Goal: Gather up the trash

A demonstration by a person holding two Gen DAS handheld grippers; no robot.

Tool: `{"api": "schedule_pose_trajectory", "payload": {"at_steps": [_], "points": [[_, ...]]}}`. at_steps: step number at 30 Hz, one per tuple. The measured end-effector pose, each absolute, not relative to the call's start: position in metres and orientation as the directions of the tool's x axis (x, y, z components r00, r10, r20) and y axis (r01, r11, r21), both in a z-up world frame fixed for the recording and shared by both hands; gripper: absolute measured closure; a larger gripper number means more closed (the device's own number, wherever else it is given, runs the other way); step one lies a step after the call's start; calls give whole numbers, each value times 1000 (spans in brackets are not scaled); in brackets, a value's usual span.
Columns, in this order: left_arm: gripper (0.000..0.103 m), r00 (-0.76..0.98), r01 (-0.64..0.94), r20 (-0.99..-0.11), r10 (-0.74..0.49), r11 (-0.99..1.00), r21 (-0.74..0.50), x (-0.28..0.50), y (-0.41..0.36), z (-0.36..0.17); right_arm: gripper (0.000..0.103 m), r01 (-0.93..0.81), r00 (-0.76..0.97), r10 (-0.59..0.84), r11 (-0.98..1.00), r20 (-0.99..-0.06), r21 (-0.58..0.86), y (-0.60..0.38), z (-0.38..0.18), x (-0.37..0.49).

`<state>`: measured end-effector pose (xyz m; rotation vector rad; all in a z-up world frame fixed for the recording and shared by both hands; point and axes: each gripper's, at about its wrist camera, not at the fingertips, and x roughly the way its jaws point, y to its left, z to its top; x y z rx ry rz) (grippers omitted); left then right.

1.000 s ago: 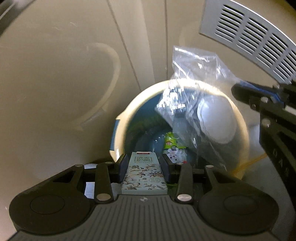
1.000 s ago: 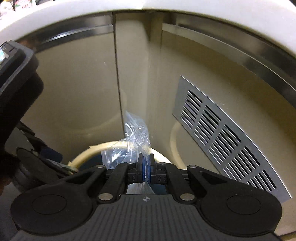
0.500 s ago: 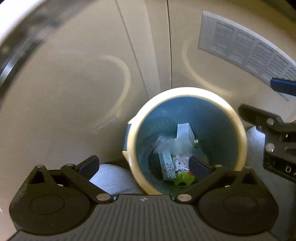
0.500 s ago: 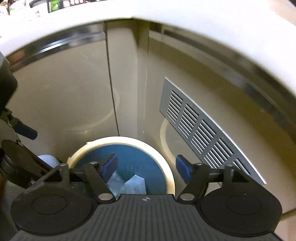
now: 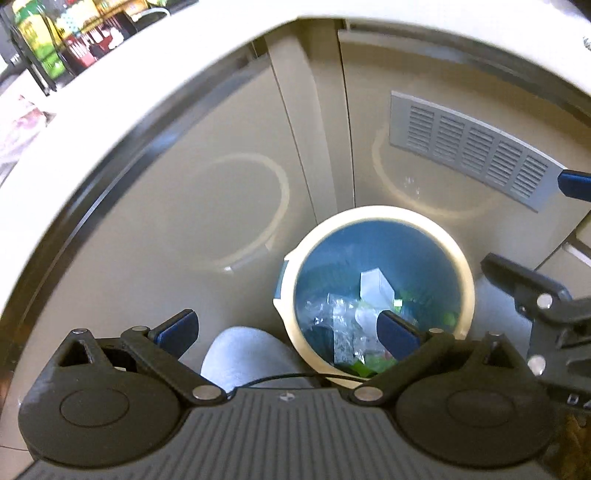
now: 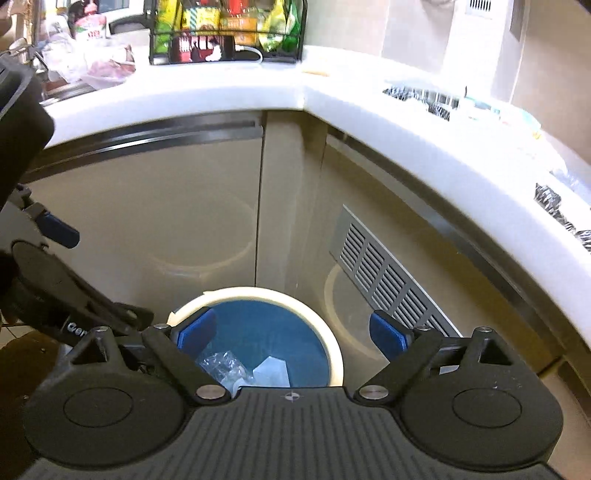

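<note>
A round bin with a cream rim (image 5: 373, 214) and blue inside stands on the floor against beige cabinet doors; it also shows in the right wrist view (image 6: 258, 293). Inside lie a clear plastic bag (image 5: 325, 308), a white box (image 5: 375, 282), a flowered carton (image 5: 345, 341) and green scraps. My left gripper (image 5: 286, 330) is open and empty, above the bin's near left side. My right gripper (image 6: 291, 332) is open and empty above the bin, and it shows at the right edge of the left wrist view (image 5: 532, 291).
A grey vent grille (image 6: 388, 280) is set in the right cabinet door. A white counter (image 6: 258, 92) runs around the corner above, with a wire rack of packets (image 6: 225, 29) and loose wrappers (image 6: 421, 96). A grey rounded shape (image 5: 243, 354) sits below the left gripper.
Both grippers opened and dropped their loads into the bin: the left its flowered carton, the right its clear plastic bag. Both have since lifted up and back, so the counter now shows.
</note>
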<state>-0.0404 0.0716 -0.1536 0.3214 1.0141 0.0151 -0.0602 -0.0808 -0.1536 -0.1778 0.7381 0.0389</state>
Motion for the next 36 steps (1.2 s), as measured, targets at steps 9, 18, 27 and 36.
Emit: {"api": "schedule_pose_trajectory", "payload": {"at_steps": [9,18,27,36], "points": [[0,551,136,-816,173,947,292,-56,71,-138,10,-91,766,-30,984,-642,-155,-79,-143,-80],[0,553,139,-814,176,944,299,-59,70,-140,8,-94,758,-29,984,-651,-154,-77,-145,-85],[0,551,131,-815,178,946,296,-59,71,-140,8,-93,750,-30,984,-661,-149,-78,-148,-82],[0,546,134,-819,177,946,294,-57,72,-141,8,-92,742,-28,985,-669,-144,-81,-150,-79]]}}
